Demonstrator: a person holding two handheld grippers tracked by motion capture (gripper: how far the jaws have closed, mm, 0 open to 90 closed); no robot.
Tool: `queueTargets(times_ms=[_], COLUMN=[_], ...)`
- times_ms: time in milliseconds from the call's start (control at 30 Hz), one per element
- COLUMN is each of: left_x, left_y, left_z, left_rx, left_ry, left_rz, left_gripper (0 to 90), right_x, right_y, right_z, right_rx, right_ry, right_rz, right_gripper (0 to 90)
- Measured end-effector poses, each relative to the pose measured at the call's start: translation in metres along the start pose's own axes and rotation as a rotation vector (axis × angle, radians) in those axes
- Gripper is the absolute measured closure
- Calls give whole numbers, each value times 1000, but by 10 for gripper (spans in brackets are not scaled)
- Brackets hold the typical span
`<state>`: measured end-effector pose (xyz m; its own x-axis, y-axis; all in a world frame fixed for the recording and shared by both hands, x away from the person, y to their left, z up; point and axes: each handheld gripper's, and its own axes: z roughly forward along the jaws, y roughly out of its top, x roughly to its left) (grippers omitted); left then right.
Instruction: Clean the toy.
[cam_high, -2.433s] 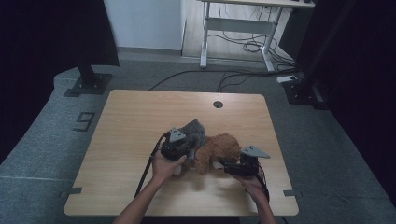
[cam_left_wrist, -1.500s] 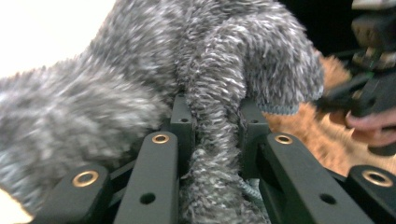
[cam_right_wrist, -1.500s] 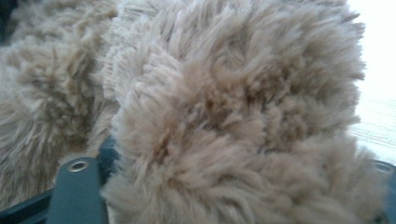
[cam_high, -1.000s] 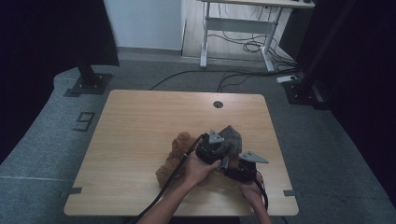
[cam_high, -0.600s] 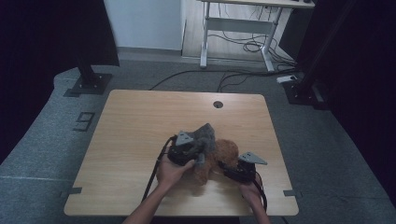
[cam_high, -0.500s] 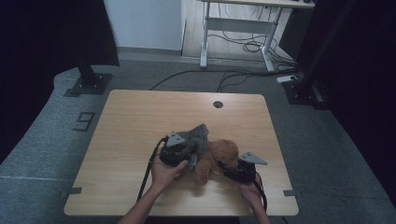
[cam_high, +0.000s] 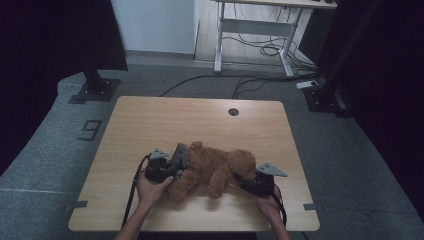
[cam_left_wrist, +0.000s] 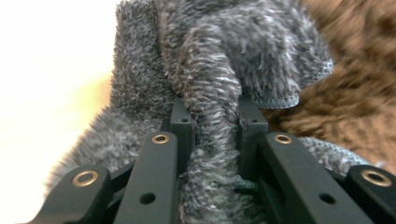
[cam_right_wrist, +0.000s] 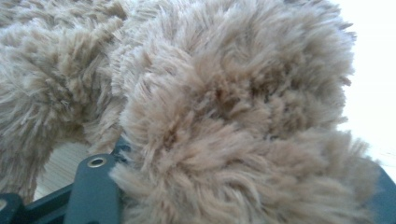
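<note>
Teddy bear (cam_high: 215, 170), brown and fluffy, lying on its side on the near half of a light wooden table (cam_high: 150, 120). Its long axis runs roughly left to right across the table in the high view, with the head toward the left and the legs toward the right and front edge. A grey fuzzy cloth (cam_high: 180, 156) sits against the head end of the bear.

The left tool (cam_high: 172, 167) is at the head end, held in the person's left hand (cam_high: 150, 190). The left gripper view shows what the high view cannot: the two black jaws are closed tightly on a fold of the grey cloth (cam_left_wrist: 210, 116), which bunches up between them and spreads above, with brown fur (cam_left_wrist: 355, 93) blurred behind on the right side.

The right tool (cam_high: 240, 181) is at the leg end, held in the person's right hand (cam_high: 270, 205). In the right gripper view, pale brown fur (cam_right_wrist: 233, 116) fills the space between the jaws and covers most of them, so the tool is gripping a thick part of the bear, apparently a leg. A strip of table (cam_right_wrist: 60, 168) shows below the fur at the left.

Beyond the table, the high view shows a grey floor (cam_high: 350, 150), black cables (cam_high: 240, 82), and the white legs of another desk (cam_high: 250, 30) at the back.
</note>
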<state>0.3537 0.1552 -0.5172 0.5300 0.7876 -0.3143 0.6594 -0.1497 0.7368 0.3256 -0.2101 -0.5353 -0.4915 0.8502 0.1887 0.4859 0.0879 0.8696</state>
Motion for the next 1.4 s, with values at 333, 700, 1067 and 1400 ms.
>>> queueTargets(times_ms=[333,700,1067,1400], left_x=[-11,11,-58,-119], left_y=[22,45,85,82], left_z=[12,13,-27,39], left_rx=[-58,-92,-194,-61], left_ry=[-38,-4,-26,-53], left_rz=[-9,-17,179,285], left_gripper=[740,734,722,717], right_x=[6,5,12,12], right_y=[0,8,-2,-7], right_z=[3,27,15,10], right_rx=[-76,-118,-35,-2], right_ry=[-26,-55,-52,-45], right_rz=[-68,-133,-159,-152], right_gripper=[424,389,355,340])
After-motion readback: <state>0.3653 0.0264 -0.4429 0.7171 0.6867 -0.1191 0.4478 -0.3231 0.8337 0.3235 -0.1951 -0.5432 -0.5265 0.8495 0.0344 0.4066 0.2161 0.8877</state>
